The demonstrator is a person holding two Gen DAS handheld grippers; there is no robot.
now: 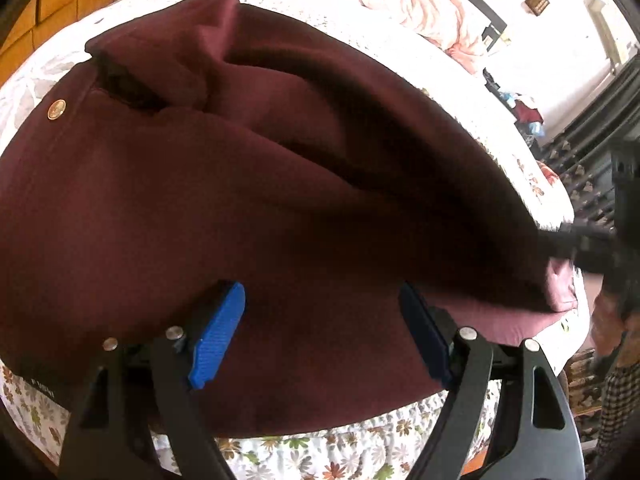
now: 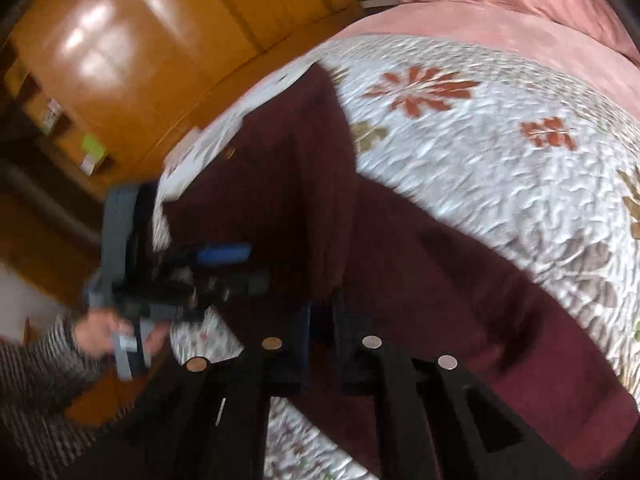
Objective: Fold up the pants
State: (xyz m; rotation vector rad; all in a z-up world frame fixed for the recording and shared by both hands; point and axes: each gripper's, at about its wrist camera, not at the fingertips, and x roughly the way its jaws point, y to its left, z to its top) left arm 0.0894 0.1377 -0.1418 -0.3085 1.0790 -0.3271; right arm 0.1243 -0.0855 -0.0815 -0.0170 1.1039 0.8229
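I see a bed covered by a white quilted bedspread (image 2: 500,160) printed with red and olive flowers. Maroon pants (image 1: 240,200) lie rumpled directly on it, near its front edge. At the far end a pink blanket (image 2: 520,12) lies bunched on the bed.

The pants (image 1: 280,208) are a matt maroon cloth, soft and fine-woven, with one shiny brass-coloured metal button (image 1: 56,109) at the left of the frame. The left claw (image 1: 320,332) has ribbed blue plastic pads (image 1: 218,340) on matt black plastic arms with dull silver metal rivets. Under it lies a bedspread (image 2: 500,152) — white quilted cloth, crinkled, printed with flowers. In the upper left of the right wrist view, a wardrobe (image 2: 132,60) of orange wood is glossy, throwing back window light.
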